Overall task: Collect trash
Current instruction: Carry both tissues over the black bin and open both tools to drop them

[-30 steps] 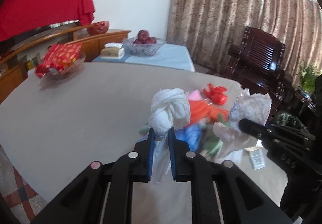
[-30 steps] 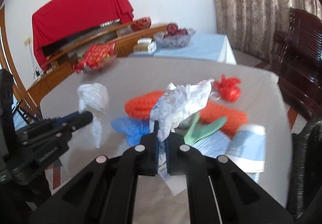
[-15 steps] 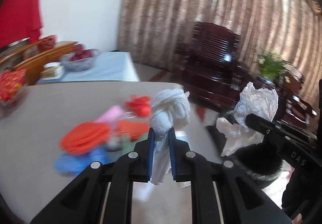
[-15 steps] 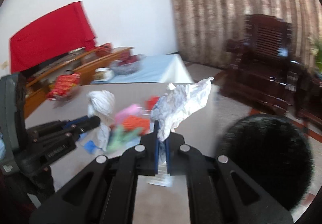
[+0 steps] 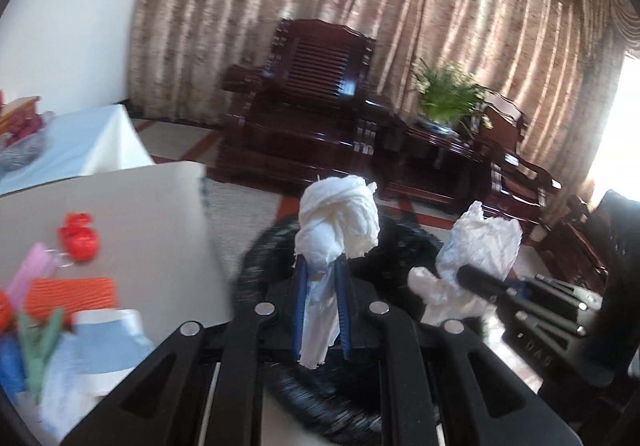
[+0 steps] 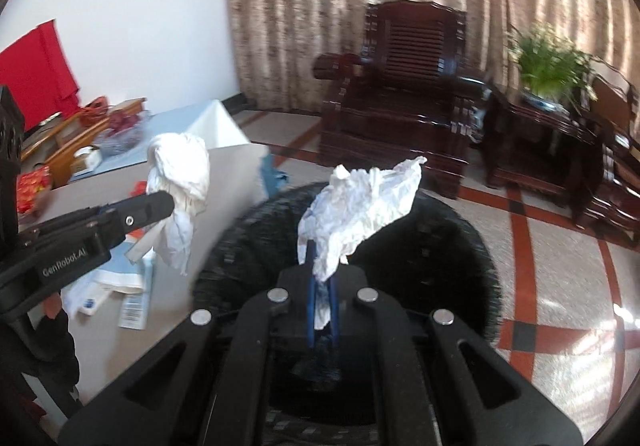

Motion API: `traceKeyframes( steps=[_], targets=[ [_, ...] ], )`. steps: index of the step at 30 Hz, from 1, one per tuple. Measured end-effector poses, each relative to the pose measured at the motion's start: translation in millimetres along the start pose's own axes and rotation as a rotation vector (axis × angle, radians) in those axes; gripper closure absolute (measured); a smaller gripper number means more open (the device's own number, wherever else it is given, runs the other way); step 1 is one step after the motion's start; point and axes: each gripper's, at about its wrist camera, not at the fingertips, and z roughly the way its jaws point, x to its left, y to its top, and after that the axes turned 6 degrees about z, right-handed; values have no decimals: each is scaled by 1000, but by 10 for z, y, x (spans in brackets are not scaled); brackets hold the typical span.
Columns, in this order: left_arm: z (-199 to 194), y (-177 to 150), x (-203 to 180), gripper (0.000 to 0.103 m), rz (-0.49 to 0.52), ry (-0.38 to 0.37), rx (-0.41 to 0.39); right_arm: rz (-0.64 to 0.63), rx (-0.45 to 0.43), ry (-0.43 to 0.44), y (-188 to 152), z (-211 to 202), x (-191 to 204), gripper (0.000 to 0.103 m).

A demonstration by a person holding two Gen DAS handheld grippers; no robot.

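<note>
My left gripper [image 5: 321, 270] is shut on a knotted white tissue wad [image 5: 338, 230], held over a black mesh trash bin [image 5: 256, 274] beside the table. My right gripper [image 6: 322, 278] is shut on a crumpled white paper [image 6: 360, 205], also over the black bin [image 6: 460, 246]. In the left wrist view the right gripper [image 5: 472, 278] and its paper [image 5: 480, 246] show at right. In the right wrist view the left gripper [image 6: 160, 201] and its tissue [image 6: 180, 173] show at left.
The beige table [image 5: 140, 213] at left carries a red wad [image 5: 80, 242], orange items [image 5: 72, 294], a green piece [image 5: 40, 338] and blue-white packets [image 5: 108, 342]. Dark wooden armchairs [image 5: 304, 105], a potted plant [image 5: 448, 93] and tiled floor [image 6: 560, 306] lie beyond the bin.
Both grippers swung right, away from the table's trash pile, to over the black bin. Each has kept hold of its white wad.
</note>
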Motion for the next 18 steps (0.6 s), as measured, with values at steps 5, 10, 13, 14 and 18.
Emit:
traceKeyframes(
  steps=[5, 10, 13, 14, 18],
  targets=[
    [441, 66, -275, 82, 13, -67, 47, 25, 22, -70, -87, 120, -308, 91],
    [590, 54, -292, 46, 13, -66, 63, 55, 44, -132, -243, 190, -518, 47],
    [503, 15, -147, 39, 0, -32, 67, 81, 34, -160, -319, 168, -551, 18],
    [426, -2, -67, 33, -3, -18, 62, 96, 24, -177, -348, 152, -555, 12],
    [94, -93, 250, 17, 5, 87, 25, 151, 23, -160, -394, 110, -463, 6]
  ],
)
